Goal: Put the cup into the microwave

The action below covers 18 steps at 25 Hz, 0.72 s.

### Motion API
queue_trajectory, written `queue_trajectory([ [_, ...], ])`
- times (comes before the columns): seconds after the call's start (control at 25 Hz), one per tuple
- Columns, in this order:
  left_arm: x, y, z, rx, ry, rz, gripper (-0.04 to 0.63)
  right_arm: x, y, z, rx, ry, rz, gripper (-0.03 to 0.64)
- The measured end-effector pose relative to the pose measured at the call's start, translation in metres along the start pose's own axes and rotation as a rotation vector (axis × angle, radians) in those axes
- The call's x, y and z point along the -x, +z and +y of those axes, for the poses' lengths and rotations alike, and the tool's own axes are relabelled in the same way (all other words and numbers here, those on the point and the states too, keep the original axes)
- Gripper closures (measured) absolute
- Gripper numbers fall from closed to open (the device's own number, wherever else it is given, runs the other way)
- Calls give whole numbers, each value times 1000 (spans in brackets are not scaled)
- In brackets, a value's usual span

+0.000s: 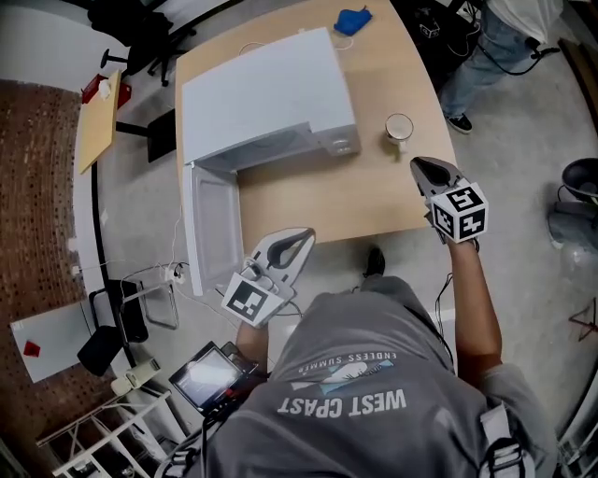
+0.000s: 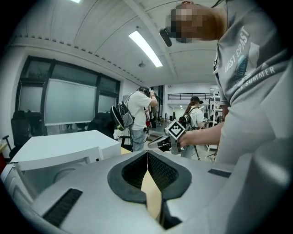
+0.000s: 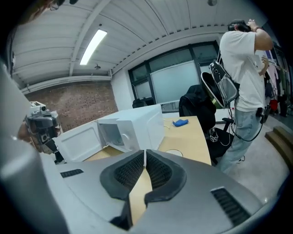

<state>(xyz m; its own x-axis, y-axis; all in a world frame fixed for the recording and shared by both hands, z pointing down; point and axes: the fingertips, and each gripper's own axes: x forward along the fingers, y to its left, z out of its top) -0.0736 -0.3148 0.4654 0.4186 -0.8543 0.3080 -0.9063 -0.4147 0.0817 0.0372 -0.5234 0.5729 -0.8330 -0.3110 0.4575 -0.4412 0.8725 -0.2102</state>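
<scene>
1. The wooden table [image 1: 374, 191] carries a white microwave [image 1: 266, 98], its door [image 1: 210, 229] hanging open.
2. The person's grey shirt [image 1: 346, 373] reads "WEST COAST" and "ENDLESS SUMMER".
3. The left gripper [image 1: 304, 235] and the right gripper [image 1: 418, 164] both have their jaws pressed together, holding nothing.
4. The cup [image 1: 399, 129] stands on the table, just right of the microwave.

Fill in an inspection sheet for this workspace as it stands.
Surface: wooden table, light tan.
Job's things: cup upright on the table, right of the microwave; microwave door open.
Clutter: blue cloth at the far table edge.
Grippers: left gripper and right gripper, fingers together, holding nothing.
Cables: power strip with white leads on the floor.
Surroundings: bystander beyond the table; office chair.
</scene>
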Motion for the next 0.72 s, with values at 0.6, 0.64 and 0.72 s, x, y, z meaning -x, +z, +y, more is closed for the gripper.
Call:
queue_trajectory([
  [0.6, -13, -31, 29, 62, 56, 111, 575, -103, -88, -72, -47, -114, 222, 472],
  [0.64, -14, -33, 30, 66, 57, 117, 574, -108, -92, -74, -49, -121, 229, 469],
  [0.72, -13, -37, 33, 73, 59, 124, 574, -117, -99, -76, -58, -133, 238, 464],
])
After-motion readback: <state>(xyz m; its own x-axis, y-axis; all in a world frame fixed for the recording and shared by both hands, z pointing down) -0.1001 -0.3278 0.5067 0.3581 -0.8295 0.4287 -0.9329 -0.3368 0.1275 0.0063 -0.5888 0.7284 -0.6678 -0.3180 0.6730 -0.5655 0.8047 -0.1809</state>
